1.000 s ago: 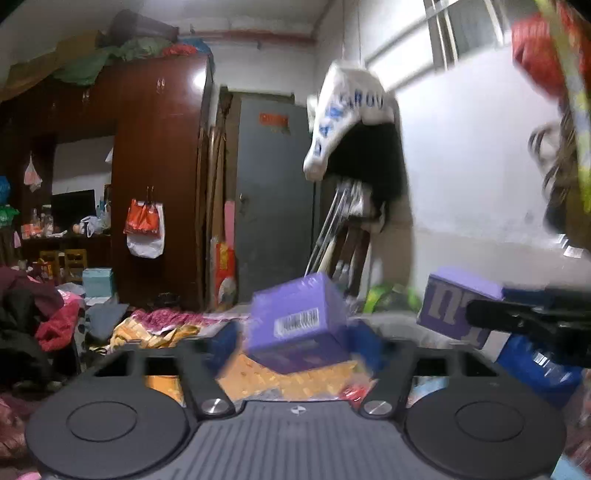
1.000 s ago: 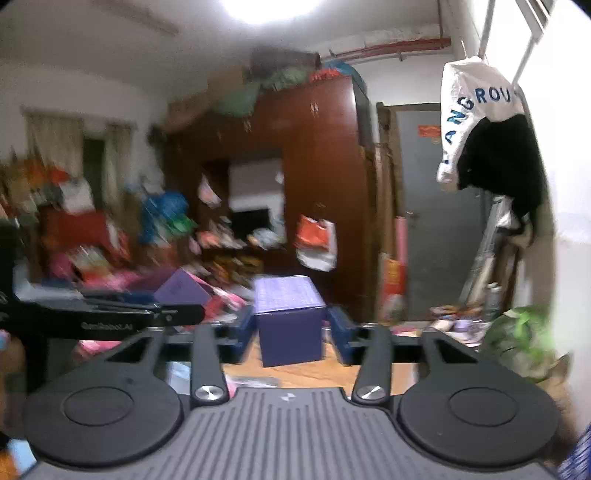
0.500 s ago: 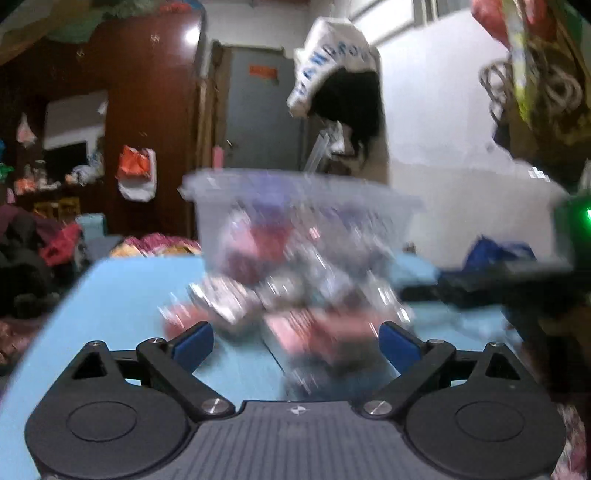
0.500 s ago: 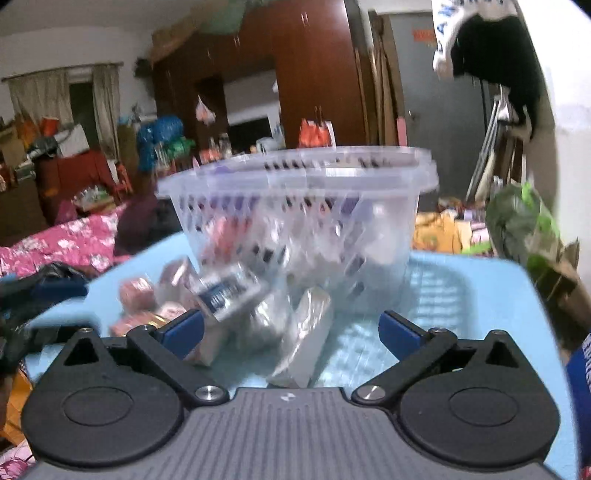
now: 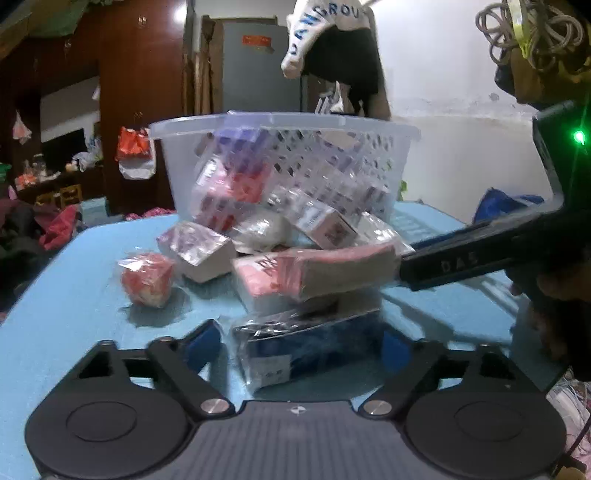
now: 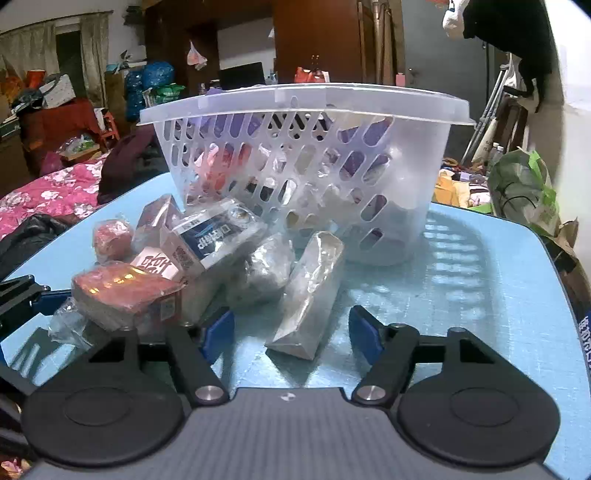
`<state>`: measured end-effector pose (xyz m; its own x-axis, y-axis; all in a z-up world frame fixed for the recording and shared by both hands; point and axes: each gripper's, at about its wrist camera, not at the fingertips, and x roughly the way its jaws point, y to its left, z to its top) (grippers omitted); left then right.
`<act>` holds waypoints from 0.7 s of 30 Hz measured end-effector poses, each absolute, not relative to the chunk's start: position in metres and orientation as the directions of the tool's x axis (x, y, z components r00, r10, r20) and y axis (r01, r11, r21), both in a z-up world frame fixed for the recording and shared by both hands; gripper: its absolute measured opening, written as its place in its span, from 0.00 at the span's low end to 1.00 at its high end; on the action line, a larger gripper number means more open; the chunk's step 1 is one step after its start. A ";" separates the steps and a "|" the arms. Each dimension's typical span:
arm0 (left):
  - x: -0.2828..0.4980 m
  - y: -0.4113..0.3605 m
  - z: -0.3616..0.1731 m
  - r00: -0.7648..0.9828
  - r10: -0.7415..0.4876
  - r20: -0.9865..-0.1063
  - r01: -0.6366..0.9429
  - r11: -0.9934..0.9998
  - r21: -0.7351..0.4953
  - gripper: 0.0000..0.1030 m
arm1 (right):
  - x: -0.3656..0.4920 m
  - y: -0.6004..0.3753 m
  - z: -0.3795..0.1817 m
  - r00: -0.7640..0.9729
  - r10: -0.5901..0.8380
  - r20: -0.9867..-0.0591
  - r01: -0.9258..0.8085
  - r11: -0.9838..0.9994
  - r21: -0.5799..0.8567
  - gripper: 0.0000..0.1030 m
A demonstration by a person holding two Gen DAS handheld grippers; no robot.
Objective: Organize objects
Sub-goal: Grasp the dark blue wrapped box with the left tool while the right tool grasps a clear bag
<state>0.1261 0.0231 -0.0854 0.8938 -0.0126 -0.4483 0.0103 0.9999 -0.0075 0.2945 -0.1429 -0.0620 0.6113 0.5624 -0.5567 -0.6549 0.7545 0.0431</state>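
Blue-boxed packet (image 5: 295, 354) between closing left gripper (image 5: 299, 347); right gripper (image 6: 291, 332) closing around silver packet (image 6: 310, 288); jacket (image 5: 325, 22) reads "DANGROU".

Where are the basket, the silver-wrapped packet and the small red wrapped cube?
basket (image 6: 406, 206): right wrist view, bare right part of its wall.
silver-wrapped packet (image 6: 314, 291): right wrist view, middle of its upper face.
small red wrapped cube (image 5: 147, 278): left wrist view, centre of its front face.

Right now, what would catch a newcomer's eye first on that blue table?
The clear slotted plastic basket at the back of the blue table, already loaded with purple and pink boxes. In front of it lies a heap of plastic-wrapped packets. The right gripper straddles a silvery packet, and the left gripper straddles a dark blue box.
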 end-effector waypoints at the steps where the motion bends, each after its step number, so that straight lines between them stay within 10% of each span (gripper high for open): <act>1: 0.123 0.027 -0.084 0.897 -0.023 -0.441 0.011 0.999 -0.031 0.78 | 0.293 -0.145 -0.062 0.620 0.559 -0.551 -0.648 0.760 0.042 0.37; 21: 0.101 0.079 -0.077 0.941 0.010 -0.337 -0.056 0.990 -0.129 0.76 | 0.275 -0.178 -0.050 0.690 0.634 -0.349 -0.638 0.760 0.120 0.37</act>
<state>0.1015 0.0788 -0.0773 0.9414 0.0095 -0.3373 -0.0561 0.9901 -0.1287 0.2750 -0.1784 -0.0495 0.6897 0.6342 -0.3494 -0.6382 0.7604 0.1205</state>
